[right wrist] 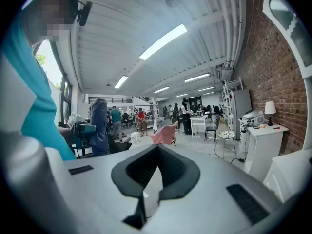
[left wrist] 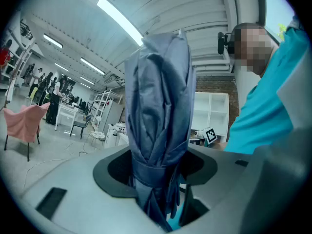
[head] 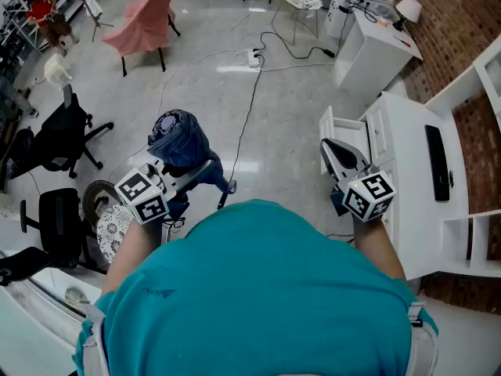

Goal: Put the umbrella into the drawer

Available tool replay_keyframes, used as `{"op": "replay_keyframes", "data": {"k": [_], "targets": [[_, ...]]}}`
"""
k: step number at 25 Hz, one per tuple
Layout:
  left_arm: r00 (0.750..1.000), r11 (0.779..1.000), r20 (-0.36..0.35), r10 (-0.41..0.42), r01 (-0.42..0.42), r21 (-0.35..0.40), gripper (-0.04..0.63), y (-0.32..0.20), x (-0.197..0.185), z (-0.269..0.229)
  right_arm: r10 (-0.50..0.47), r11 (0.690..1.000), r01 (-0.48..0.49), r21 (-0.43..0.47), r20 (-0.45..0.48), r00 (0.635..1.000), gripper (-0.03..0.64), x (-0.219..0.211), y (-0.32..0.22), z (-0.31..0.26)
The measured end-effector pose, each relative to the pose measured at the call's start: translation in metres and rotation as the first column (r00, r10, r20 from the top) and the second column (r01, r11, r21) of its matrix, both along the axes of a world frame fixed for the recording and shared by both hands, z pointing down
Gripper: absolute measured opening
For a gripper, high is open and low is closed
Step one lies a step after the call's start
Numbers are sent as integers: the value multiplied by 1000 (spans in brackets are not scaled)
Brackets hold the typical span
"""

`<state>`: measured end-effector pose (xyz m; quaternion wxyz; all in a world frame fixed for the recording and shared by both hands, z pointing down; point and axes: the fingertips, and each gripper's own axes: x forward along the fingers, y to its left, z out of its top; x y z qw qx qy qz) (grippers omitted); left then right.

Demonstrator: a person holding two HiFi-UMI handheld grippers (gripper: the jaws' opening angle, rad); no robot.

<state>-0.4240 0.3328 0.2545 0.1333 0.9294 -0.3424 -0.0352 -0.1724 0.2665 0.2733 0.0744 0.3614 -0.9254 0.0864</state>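
- Your left gripper (head: 190, 172) is clamped on the folded blue umbrella (left wrist: 161, 106), gripping it just below its wrap strap; the bundle stands upright between the jaws.
- In the head view the umbrella is out in front of you on your left, over the floor and well apart from the drawer (head: 337, 125).
- Your right gripper (head: 333, 150) is closed, with nothing between its jaws.
- It hangs just in front of the open drawer of the white cabinet (head: 407, 155) on your right.
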Motion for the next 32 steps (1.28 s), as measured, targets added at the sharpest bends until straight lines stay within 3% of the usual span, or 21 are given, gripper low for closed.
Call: {"op": "replay_keyframes", "data": {"k": [13,25,32], "targets": [[1000,1000,6,-7,7,7,256,-14,53,-4,1,1000,-1,-5,5,1000,21,51,-15,-3],[1000,1000,-11,26,-25,12,256,-35,120,-7,35,999,-34,-32,27,999,23,129,-23,3],[998,999,-41,49,-50,-16,256,-65,123,3,54,996,-52,-74,34,998,23,136,-43,21]]}}
